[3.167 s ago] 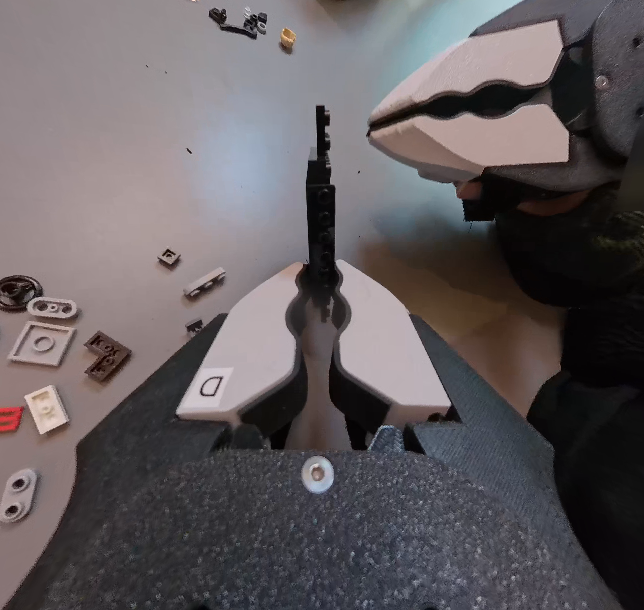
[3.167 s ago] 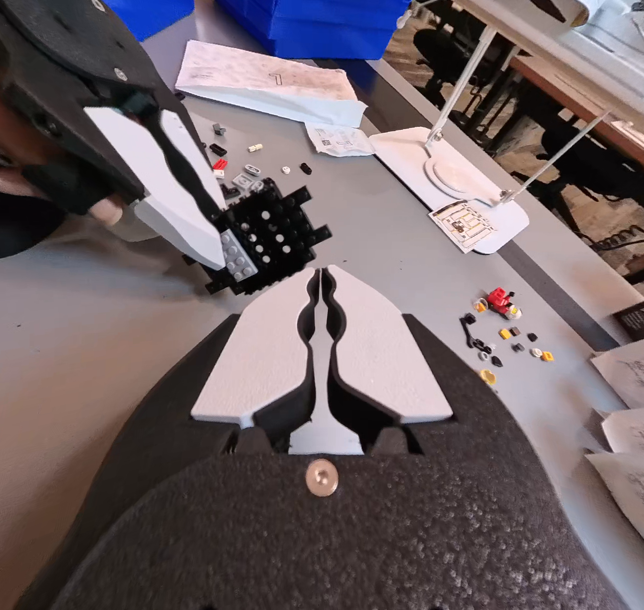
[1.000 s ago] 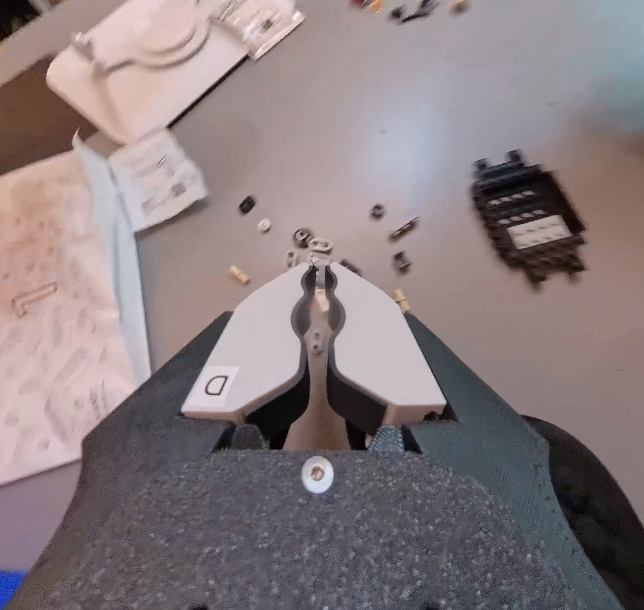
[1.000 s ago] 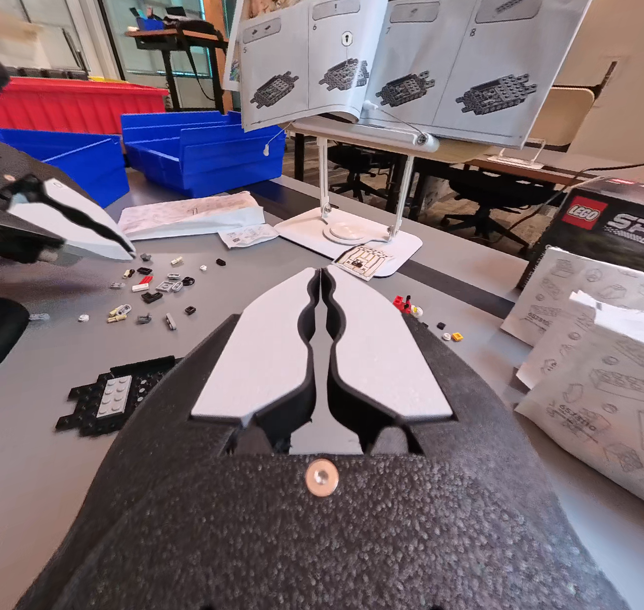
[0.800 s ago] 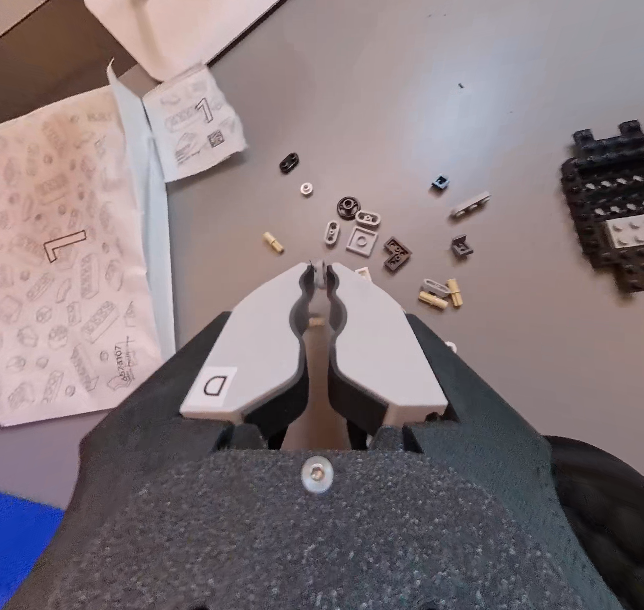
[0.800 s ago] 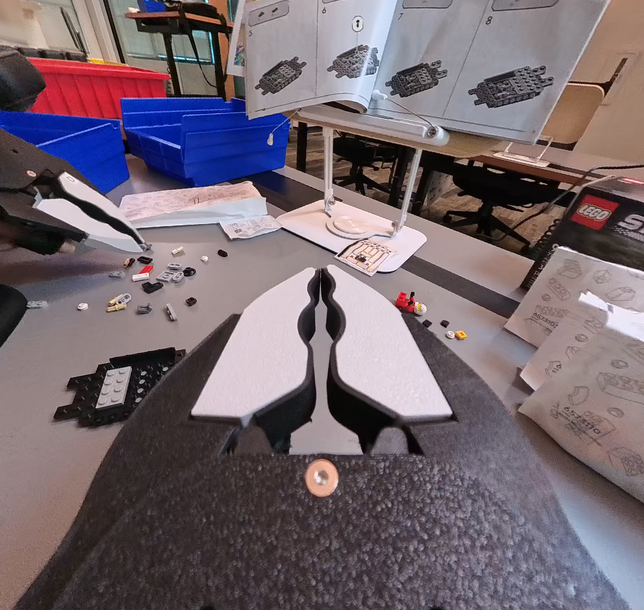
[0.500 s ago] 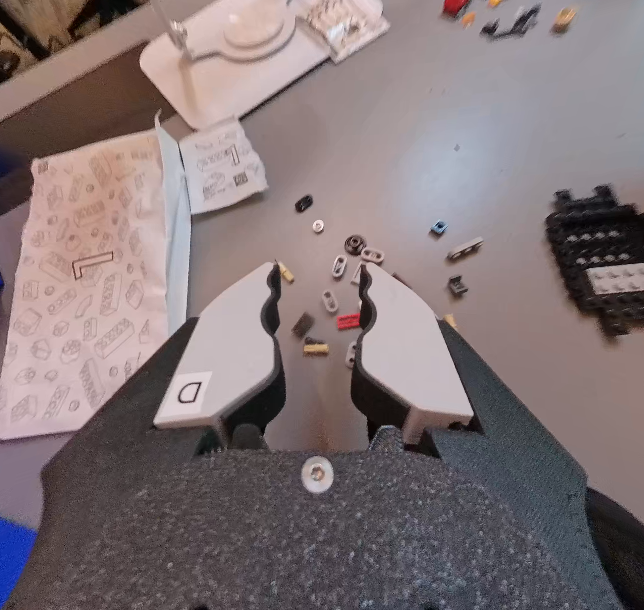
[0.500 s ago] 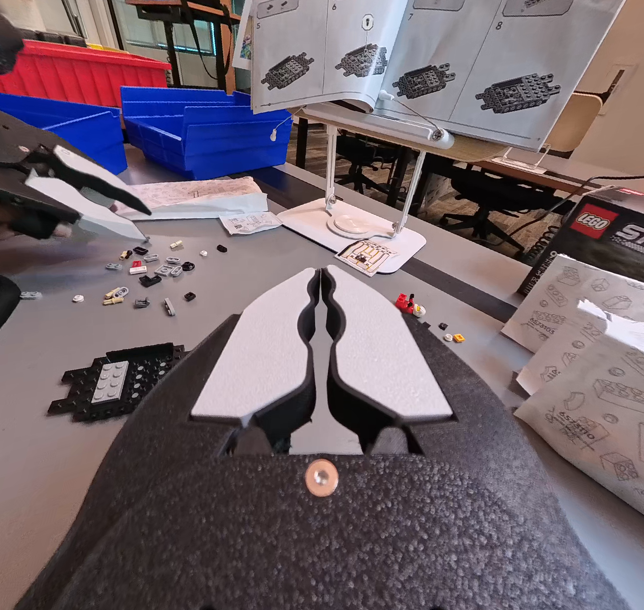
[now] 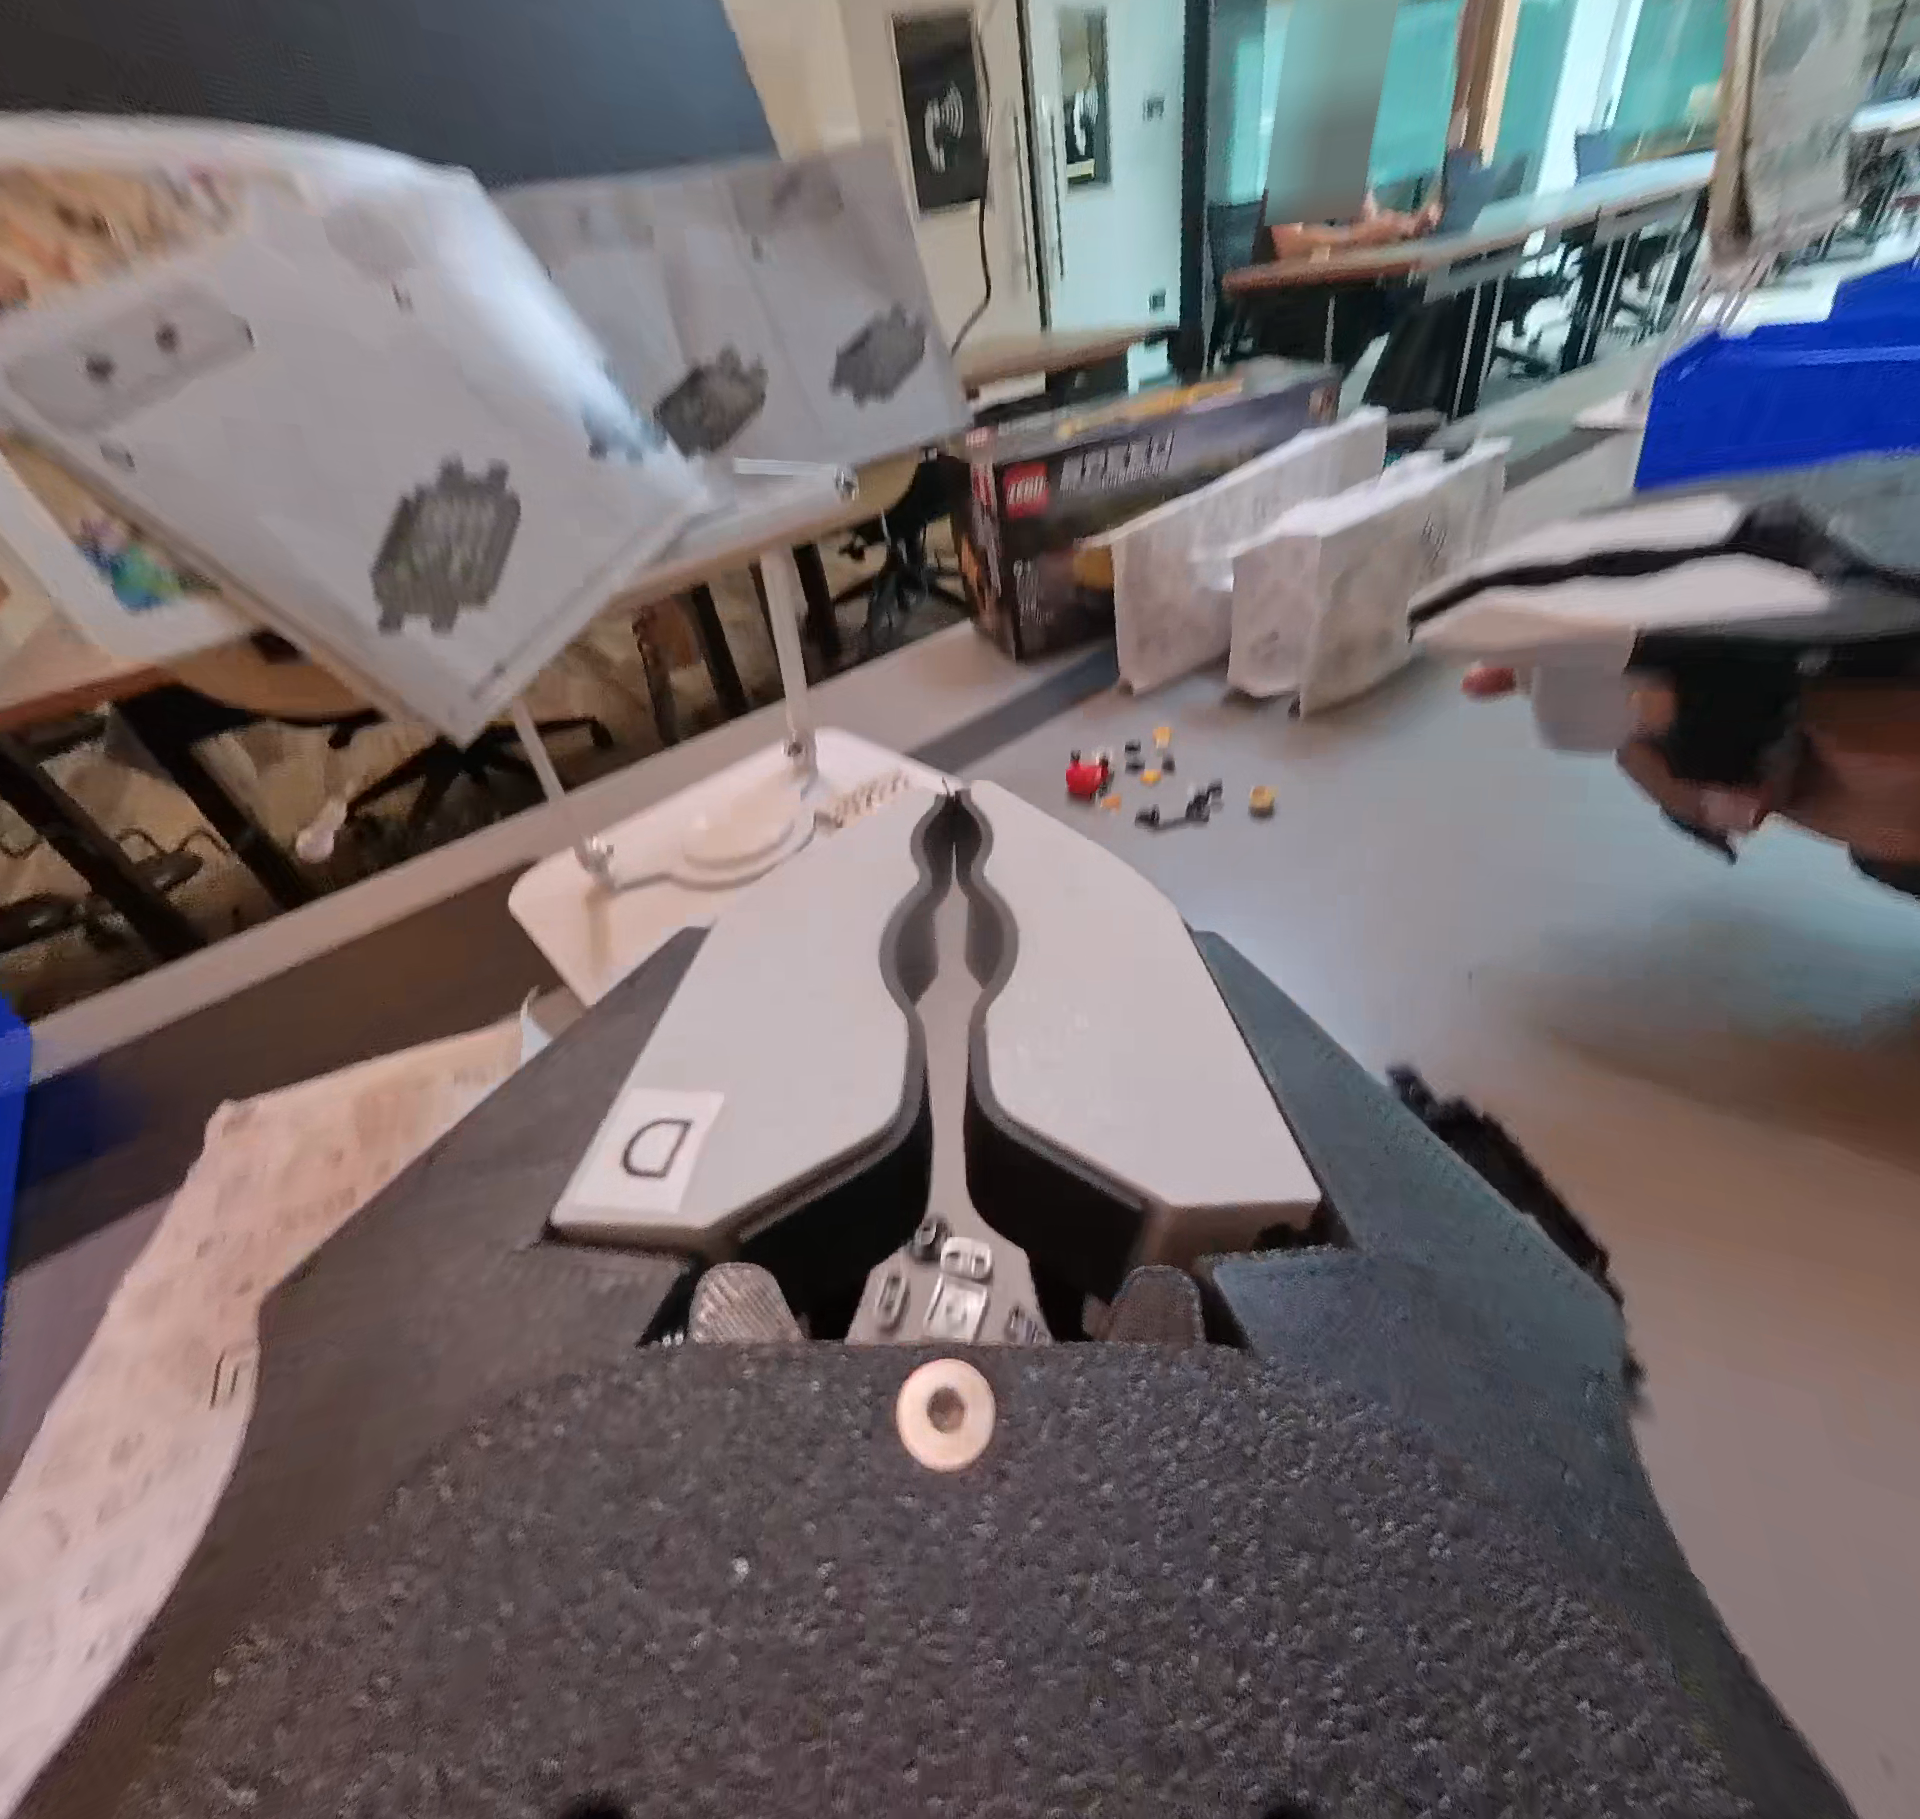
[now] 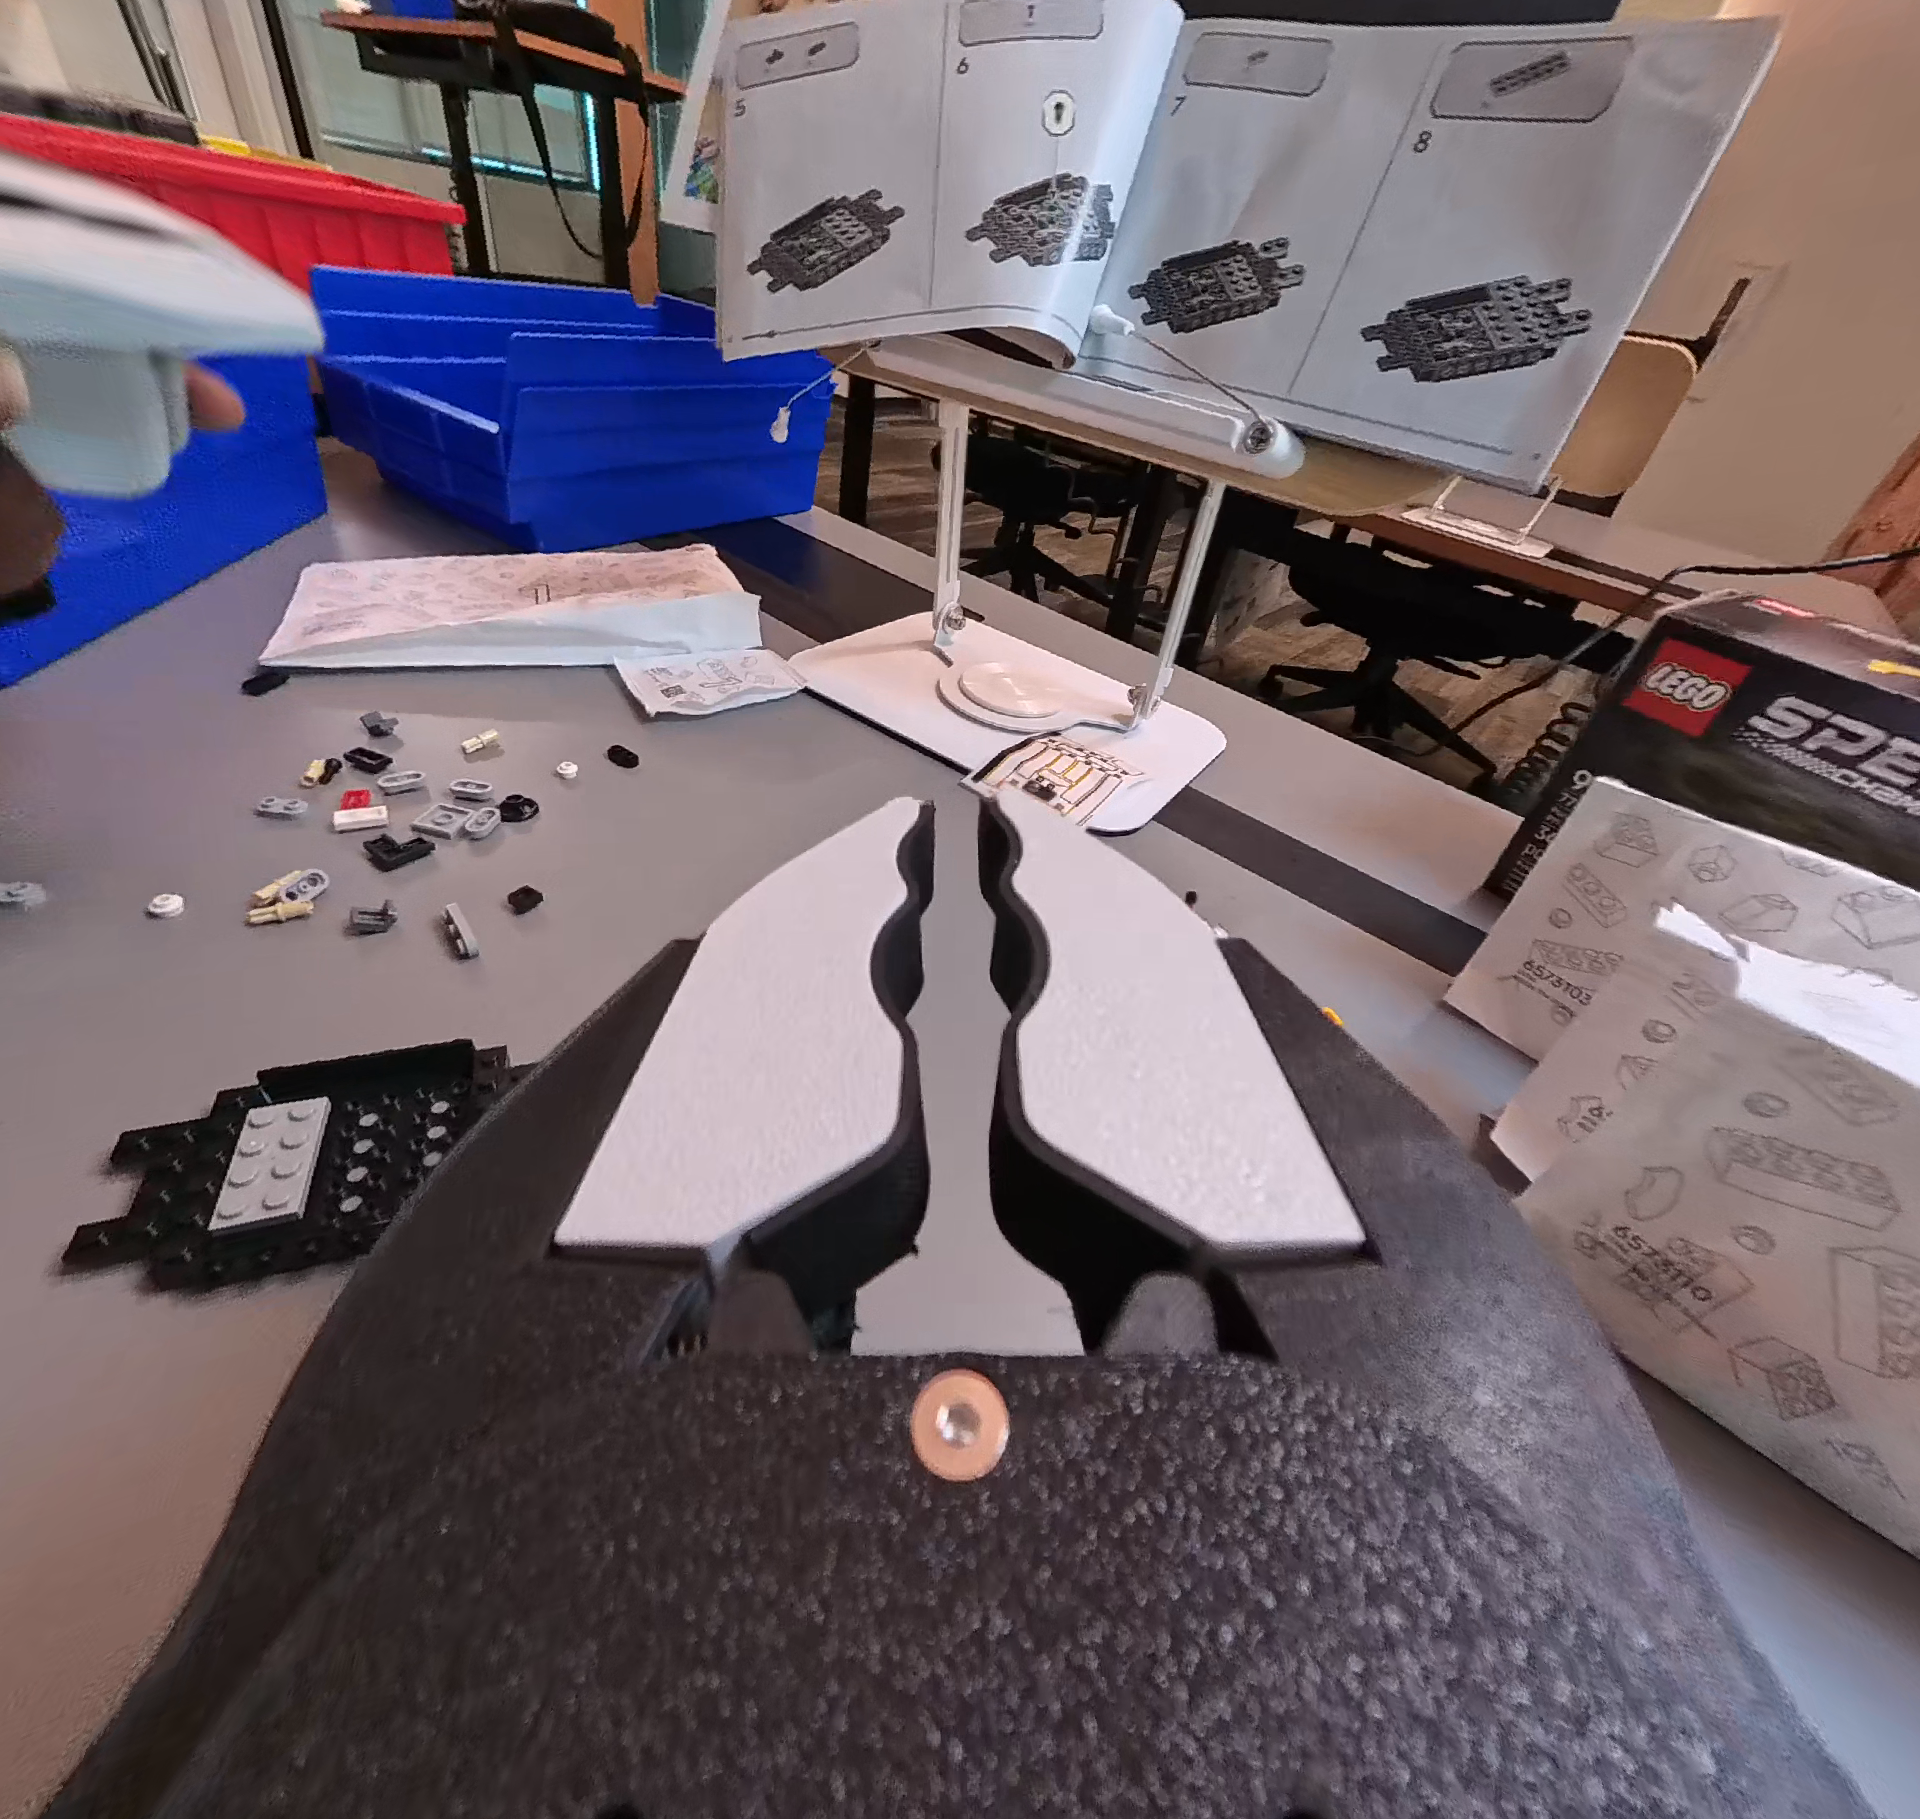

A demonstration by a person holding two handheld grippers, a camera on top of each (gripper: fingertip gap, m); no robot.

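My left gripper (image 9: 954, 801) is shut and raised above the grey table (image 9: 1403, 917); I see nothing between its pads. My right gripper (image 10: 954, 815) is slightly open, with a narrow empty gap between the fingertips, and hovers over the table (image 10: 644, 865). A black brick plate assembly with a light grey plate on it (image 10: 281, 1167) lies at the left of the right wrist view; its edge shows in the left wrist view (image 9: 1496, 1177). Several small loose pieces (image 10: 416, 813) lie beyond it. The left gripper shows blurred at the top left of the right wrist view (image 10: 156, 304). The right gripper shows at the right of the left wrist view (image 9: 1621, 574).
An open instruction booklet (image 10: 1143, 190) sits on a white stand (image 10: 1039, 699) at the table's far edge. Blue bins (image 10: 582, 419) and a flat paper bag (image 10: 499, 606) lie far left. A dark box (image 10: 1766, 720) and paper bags (image 10: 1714, 1094) stand right. More small pieces (image 9: 1143, 782) lie mid-table. There is about 20 centimetres between the tips of the two grippers.
The black assembly held by my left gripper earlier now lies on the table. My left gripper opened over the loose pieces, then shut and swung upward. My right fingertips parted slightly.
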